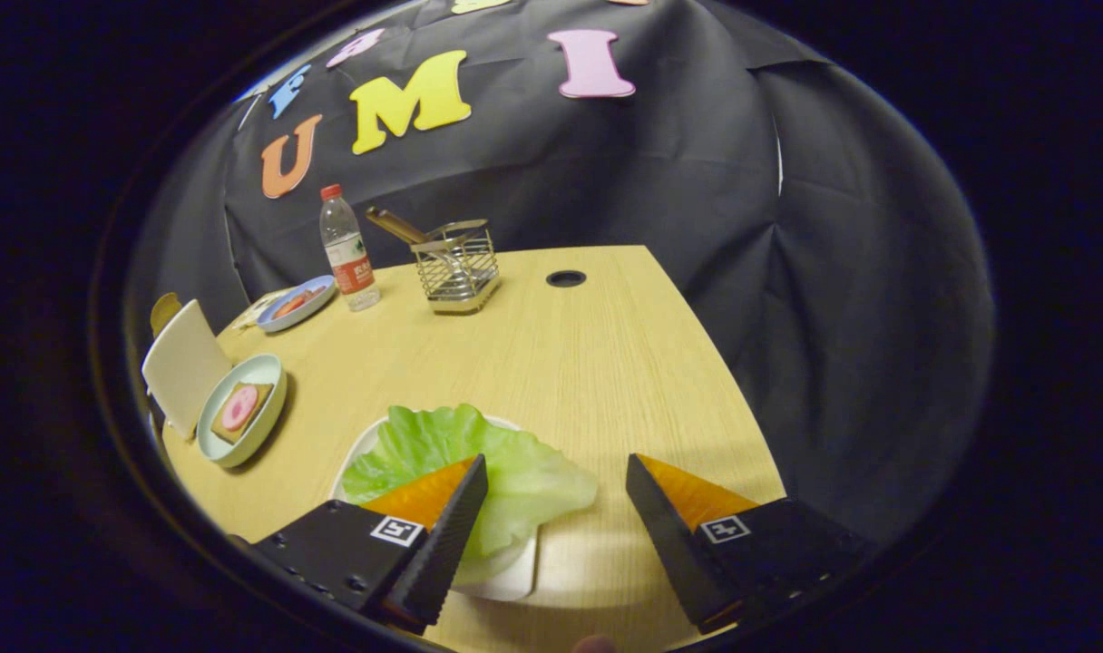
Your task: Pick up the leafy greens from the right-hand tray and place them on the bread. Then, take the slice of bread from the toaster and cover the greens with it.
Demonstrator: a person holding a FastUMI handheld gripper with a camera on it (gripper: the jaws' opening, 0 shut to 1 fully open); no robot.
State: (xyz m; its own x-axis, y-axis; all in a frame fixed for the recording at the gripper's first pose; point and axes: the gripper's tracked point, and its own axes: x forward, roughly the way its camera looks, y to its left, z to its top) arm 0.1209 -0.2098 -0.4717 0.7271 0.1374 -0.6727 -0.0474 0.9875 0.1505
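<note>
The gripper (556, 476) hangs over the near end of the pale wooden table (597, 354) with its jaws spread wide and nothing between them. The crinkled light-green lettuce leaf (506, 472) lies on a white tray (515, 580) at about ten o'clock from the midpoint of the fingers: the left finger overlaps the leaf's near side, while the right finger stands well apart from it, over bare wood. The leaf looks thin, light and floppy, probably a soft imitation, so it should droop when lifted and could slide on the smooth tray. The ruffled outer edge that pokes past the tray toward the right finger seems the best place to pinch, since both fingers could close there without scraping the tray. Farther off, at about ten o'clock, a pale-green round plate (266, 426) carries a brown square bread slice (241, 410) topped with a pink round slice (239, 407); the greens belong there. A cream boxy object (184, 363), perhaps the toaster, stands just behind that plate.
</note>
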